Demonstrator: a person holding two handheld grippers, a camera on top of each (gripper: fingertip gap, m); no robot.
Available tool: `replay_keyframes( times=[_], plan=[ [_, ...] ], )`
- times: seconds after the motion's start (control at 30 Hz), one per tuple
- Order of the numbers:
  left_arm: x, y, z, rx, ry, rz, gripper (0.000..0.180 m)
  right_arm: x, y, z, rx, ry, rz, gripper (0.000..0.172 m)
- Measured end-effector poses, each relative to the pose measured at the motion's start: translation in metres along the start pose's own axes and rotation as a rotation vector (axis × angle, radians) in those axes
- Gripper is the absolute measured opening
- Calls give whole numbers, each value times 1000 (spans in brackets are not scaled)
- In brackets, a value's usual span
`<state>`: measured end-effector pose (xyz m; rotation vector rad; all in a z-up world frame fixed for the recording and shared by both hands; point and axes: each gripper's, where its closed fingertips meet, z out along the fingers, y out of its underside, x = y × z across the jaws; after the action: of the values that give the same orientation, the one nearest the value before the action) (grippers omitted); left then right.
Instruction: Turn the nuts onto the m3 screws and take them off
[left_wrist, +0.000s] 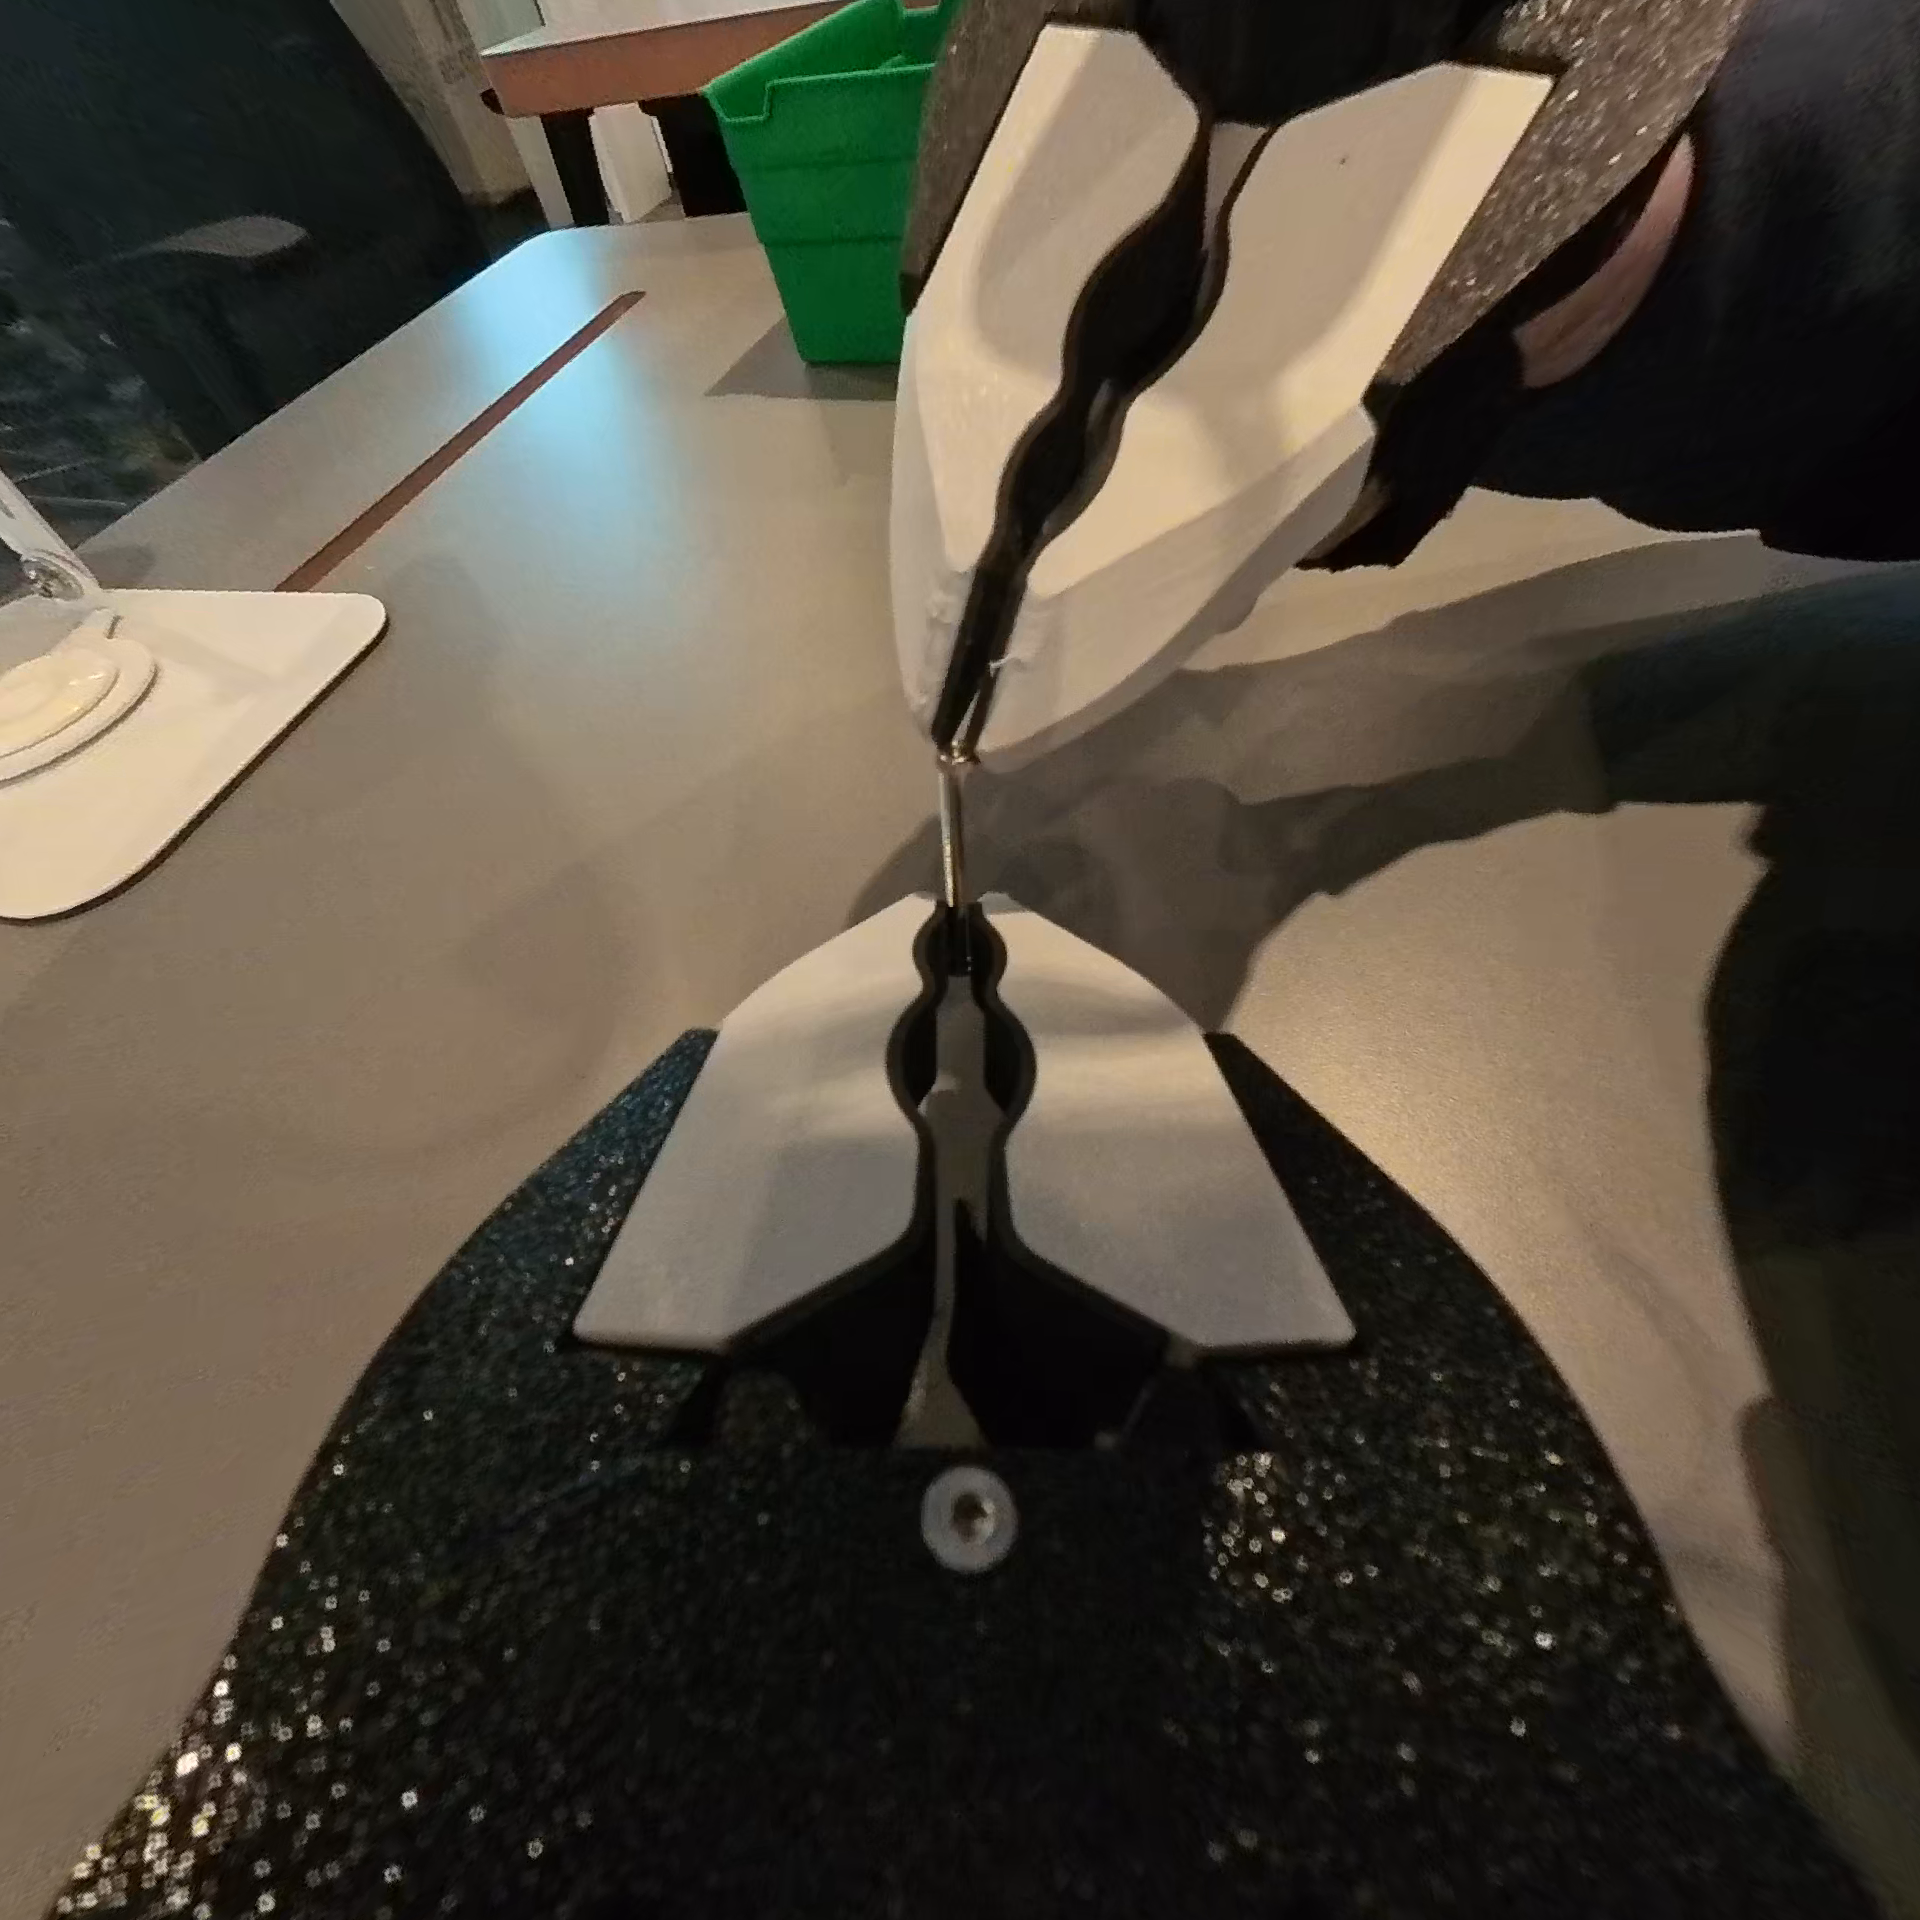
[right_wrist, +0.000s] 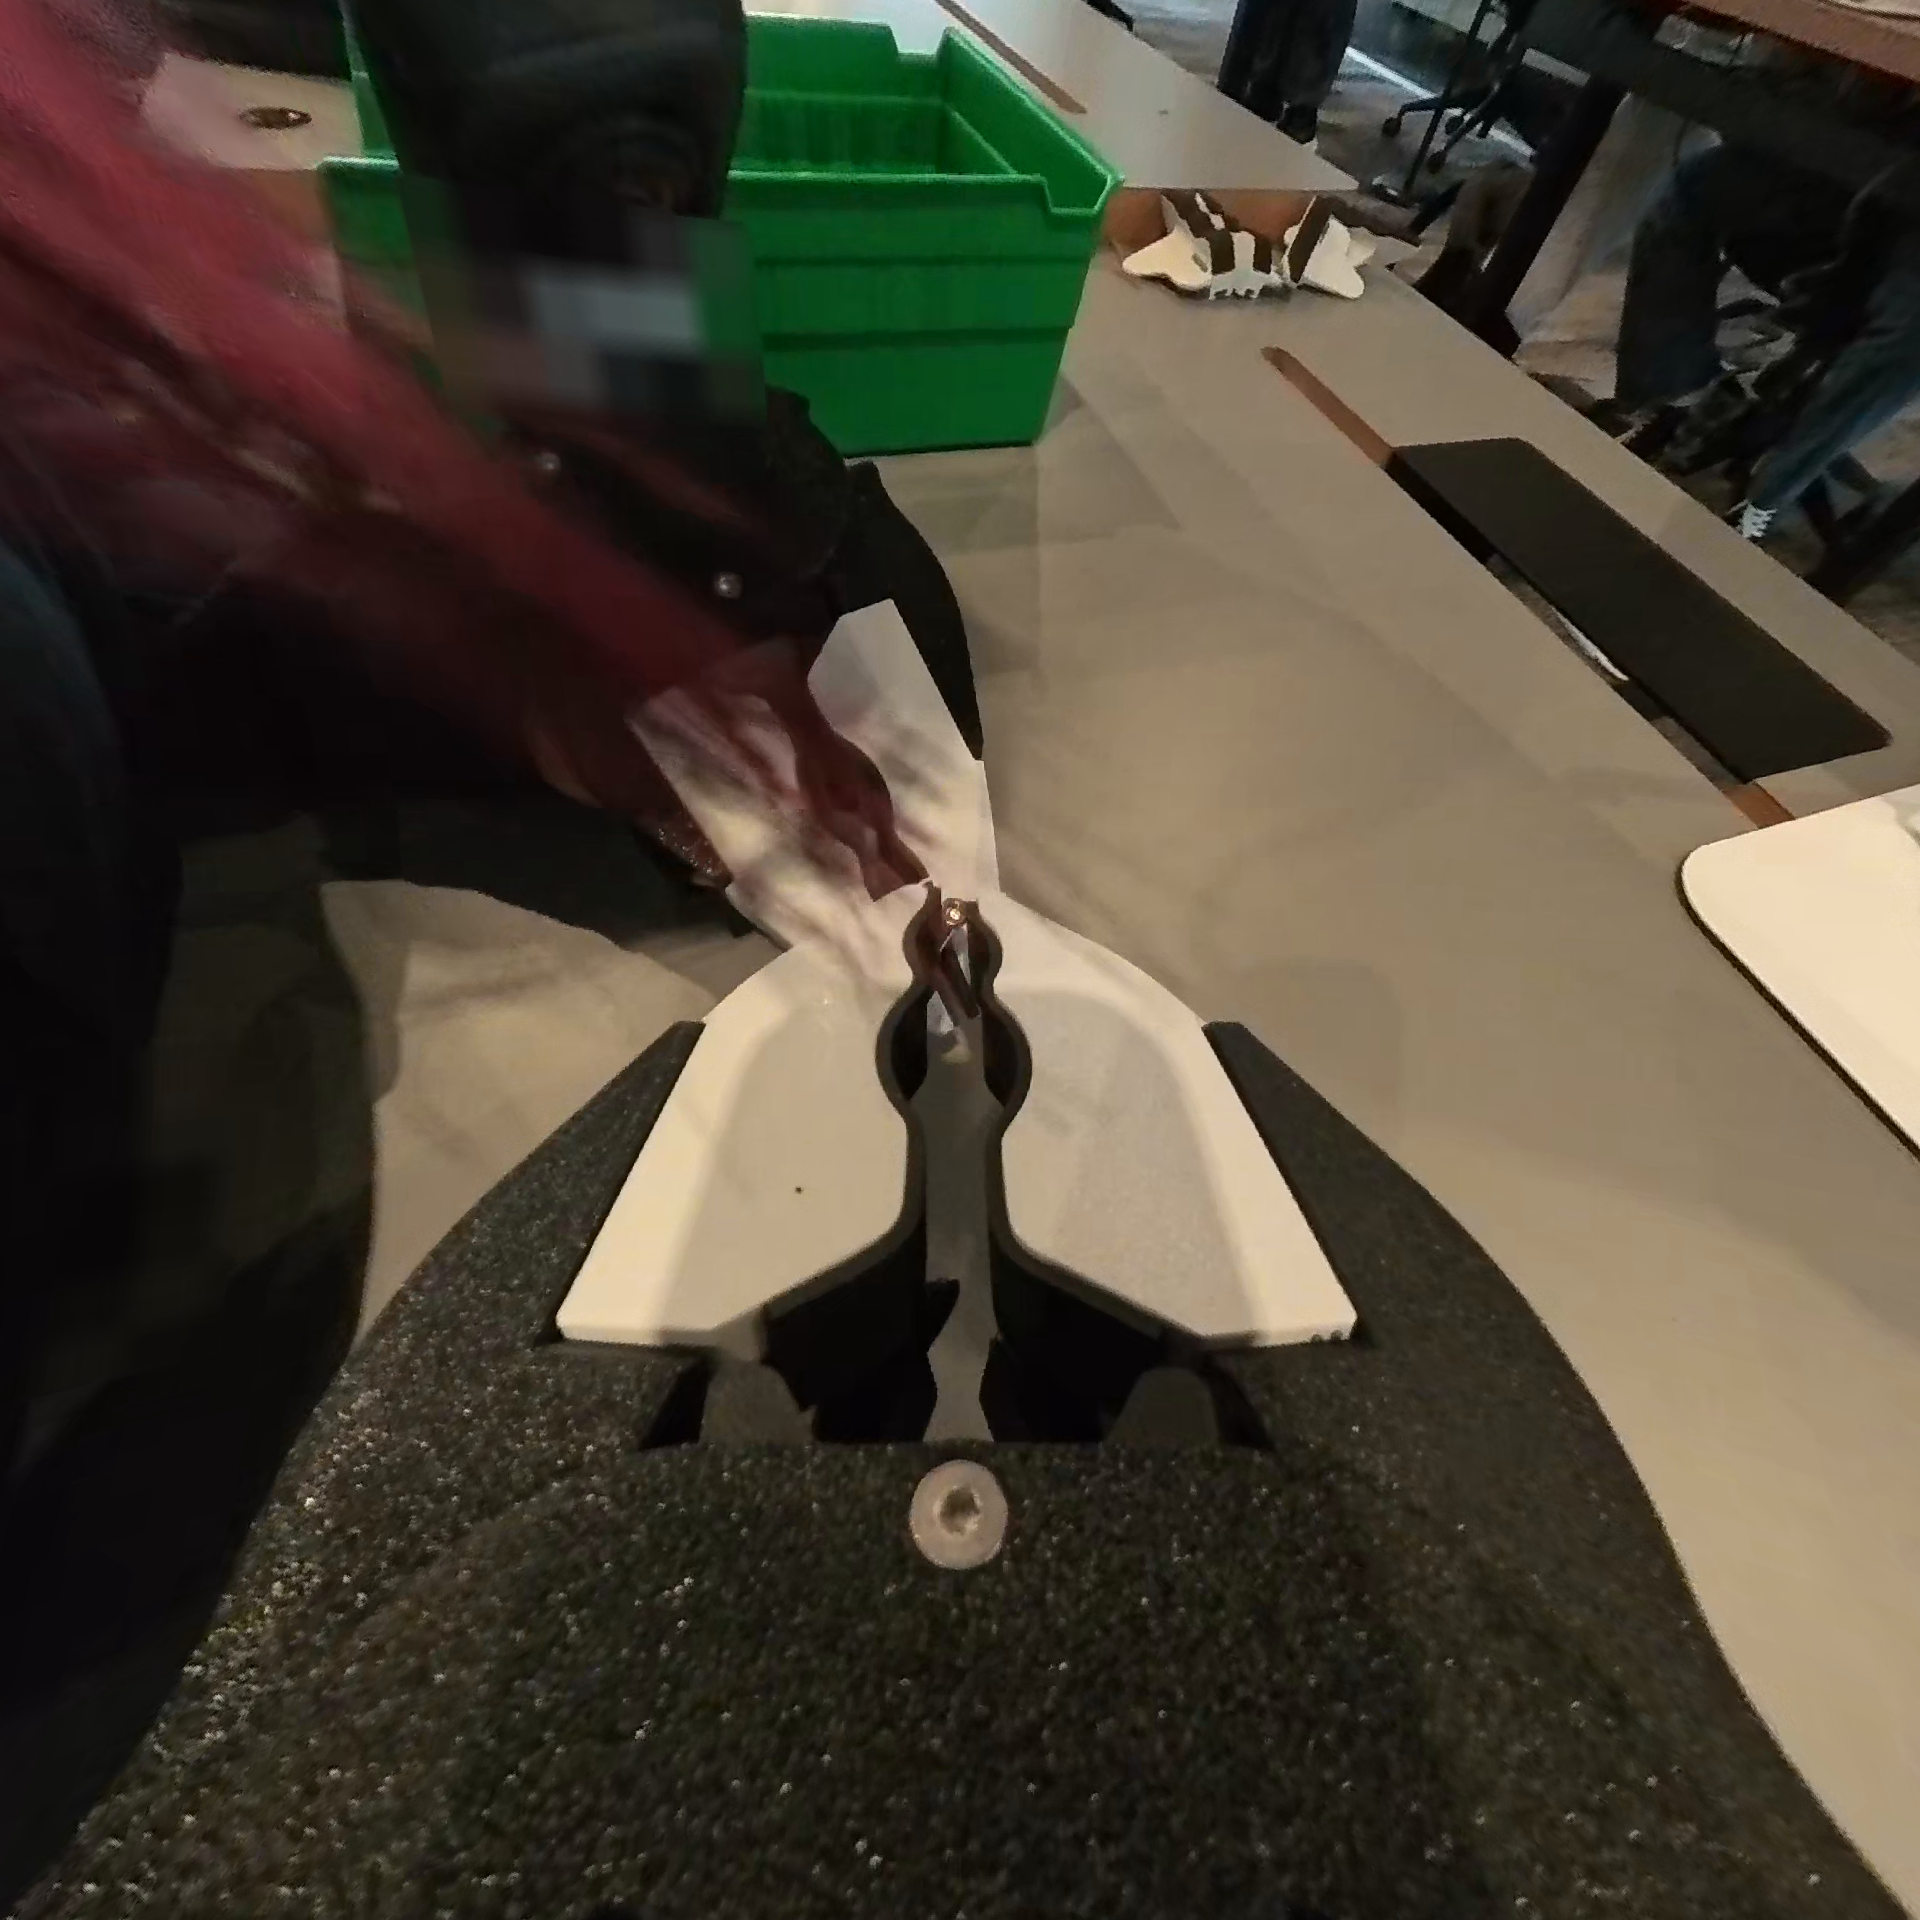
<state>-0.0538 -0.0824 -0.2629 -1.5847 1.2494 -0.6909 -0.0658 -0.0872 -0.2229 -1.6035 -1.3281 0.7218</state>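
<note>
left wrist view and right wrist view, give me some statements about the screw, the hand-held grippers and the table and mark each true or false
1. A thin metal screw spans between the tips of the two hand-held grippers. True.
2. The left hand-held gripper grips the screw's lower end. True.
3. The right hand-held gripper is wide open, away from the screw. False: its tips are closed at the screw's upper end.
4. The bin on the table is blue. False: it is green.
5. The screw lies flat on the table. False: it is held up above it.
</note>
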Motion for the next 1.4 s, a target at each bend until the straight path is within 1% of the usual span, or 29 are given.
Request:
replay_keyframes(
  times=[0.03,1.13,1.4],
  plan=[
    [0,0,0,0,0,0,3,0,0,0,0,1,0,5],
    [0,1,0,-4,1,-3,2,0,1,1,10,-9,34,6],
    [0,0,0,-2,0,-6,3,0,0,-1,27,-1,45,11]
  ],
)
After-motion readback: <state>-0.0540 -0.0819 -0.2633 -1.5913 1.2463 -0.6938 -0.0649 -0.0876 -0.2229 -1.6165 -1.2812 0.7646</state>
